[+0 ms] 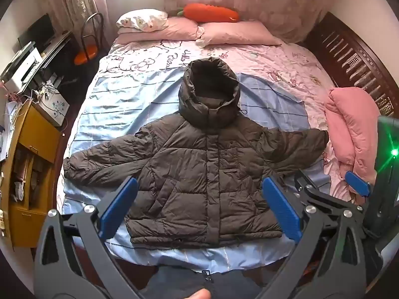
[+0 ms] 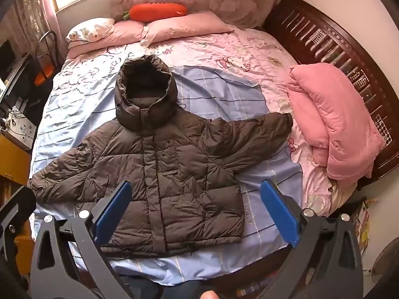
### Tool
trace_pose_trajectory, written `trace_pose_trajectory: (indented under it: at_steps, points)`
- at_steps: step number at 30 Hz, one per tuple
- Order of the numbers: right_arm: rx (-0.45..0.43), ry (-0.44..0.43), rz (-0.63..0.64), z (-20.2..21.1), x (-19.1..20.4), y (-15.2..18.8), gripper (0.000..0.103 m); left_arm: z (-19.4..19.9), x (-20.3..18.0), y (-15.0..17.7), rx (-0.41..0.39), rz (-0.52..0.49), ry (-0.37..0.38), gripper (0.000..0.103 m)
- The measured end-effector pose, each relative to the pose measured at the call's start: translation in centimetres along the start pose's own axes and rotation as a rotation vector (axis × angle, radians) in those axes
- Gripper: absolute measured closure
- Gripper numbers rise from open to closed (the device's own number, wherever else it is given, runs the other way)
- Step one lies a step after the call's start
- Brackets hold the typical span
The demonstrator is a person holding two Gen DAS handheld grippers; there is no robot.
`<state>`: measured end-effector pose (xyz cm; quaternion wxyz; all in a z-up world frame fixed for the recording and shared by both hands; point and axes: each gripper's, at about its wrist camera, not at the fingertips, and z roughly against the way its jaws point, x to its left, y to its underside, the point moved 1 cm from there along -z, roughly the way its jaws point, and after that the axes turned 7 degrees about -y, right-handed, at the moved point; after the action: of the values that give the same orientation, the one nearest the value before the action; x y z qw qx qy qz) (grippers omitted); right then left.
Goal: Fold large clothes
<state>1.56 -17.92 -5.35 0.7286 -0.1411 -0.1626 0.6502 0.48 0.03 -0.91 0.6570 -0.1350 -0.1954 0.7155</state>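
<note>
A dark brown hooded puffer jacket [image 1: 199, 169] lies flat, front up, on the bed, with both sleeves spread out and the hood toward the pillows. It also shows in the right wrist view [image 2: 159, 172]. My left gripper [image 1: 199, 204] is open and empty, held above the jacket's lower part. My right gripper [image 2: 197, 209] is open and empty above the jacket's lower right part. It also shows at the right edge of the left wrist view [image 1: 331, 183].
The bed [image 1: 119, 104] has a blue and pink sheet. Pillows [image 1: 234, 33] and an orange carrot plush [image 1: 212, 12] lie at its far end. A folded pink quilt [image 2: 334, 122] lies at the right by the dark headboard [image 2: 331, 44]. A yellow cabinet [image 1: 27, 169] and desk stand left.
</note>
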Motion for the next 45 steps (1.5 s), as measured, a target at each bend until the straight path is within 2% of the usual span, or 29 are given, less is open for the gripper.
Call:
trace_pose_trajectory:
  at_steps: [20,30,45]
  points:
    - [-0.008,-0.016,-0.002,0.5,0.7,0.1,0.001,-0.2,0.2,-0.2,-0.006,0.011,-0.02,0.002]
    - [-0.012,-0.049,0.015,0.7,1.2,0.2,0.001,0.6,1.7,-0.5,-0.032,0.049,-0.051,0.002]
    - [-0.011,-0.076,0.045,0.7,2.4,0.6,0.001,0.5,3.1,-0.7,-0.032,0.082,-0.067,0.002]
